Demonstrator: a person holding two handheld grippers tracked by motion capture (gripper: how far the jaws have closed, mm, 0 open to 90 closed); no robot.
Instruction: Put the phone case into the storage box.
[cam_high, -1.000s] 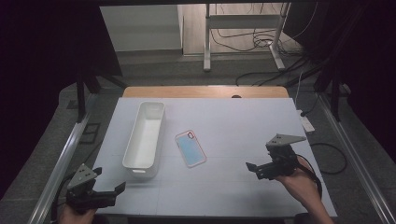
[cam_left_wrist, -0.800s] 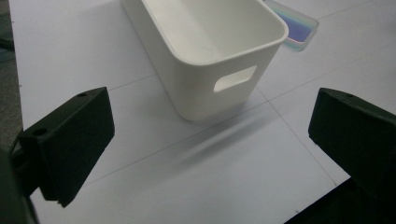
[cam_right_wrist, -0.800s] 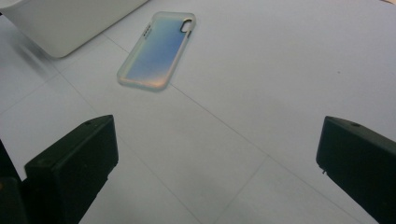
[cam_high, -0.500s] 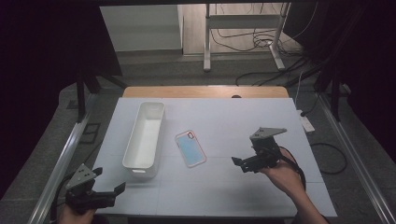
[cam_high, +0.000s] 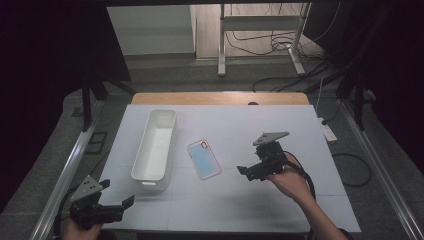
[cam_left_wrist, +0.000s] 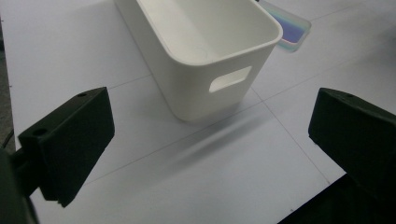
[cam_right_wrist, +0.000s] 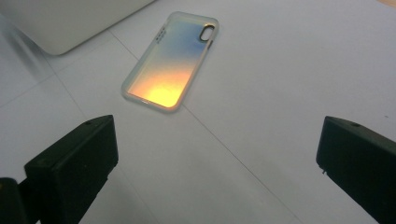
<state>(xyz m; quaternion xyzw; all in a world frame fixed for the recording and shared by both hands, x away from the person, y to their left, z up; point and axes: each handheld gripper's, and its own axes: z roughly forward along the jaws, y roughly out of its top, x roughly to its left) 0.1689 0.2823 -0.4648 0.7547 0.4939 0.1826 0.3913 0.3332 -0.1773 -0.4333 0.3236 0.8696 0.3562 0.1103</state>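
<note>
White worktop (cam_high: 300, 150) carries a white bin (cam_high: 155, 144); just right of it the phone case (cam_high: 204, 159) lies flat, ungrasped. Right hand-held gripper (cam_high: 248, 171), jaws wide and empty, points at it; left hand-held gripper (cam_high: 117, 207) waits open, empty.

phone case (cam_high: 204, 159) right of bin (cam_high: 155, 143)

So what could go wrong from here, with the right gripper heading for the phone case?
1. The phone case lies flat on the table, so the open right gripper may find no edge to pinch and just push it.
2. A push could slide the case into the bin close beside it.
3. The left gripper sits open near the bin's end; a careless move could nudge the bin.
</note>
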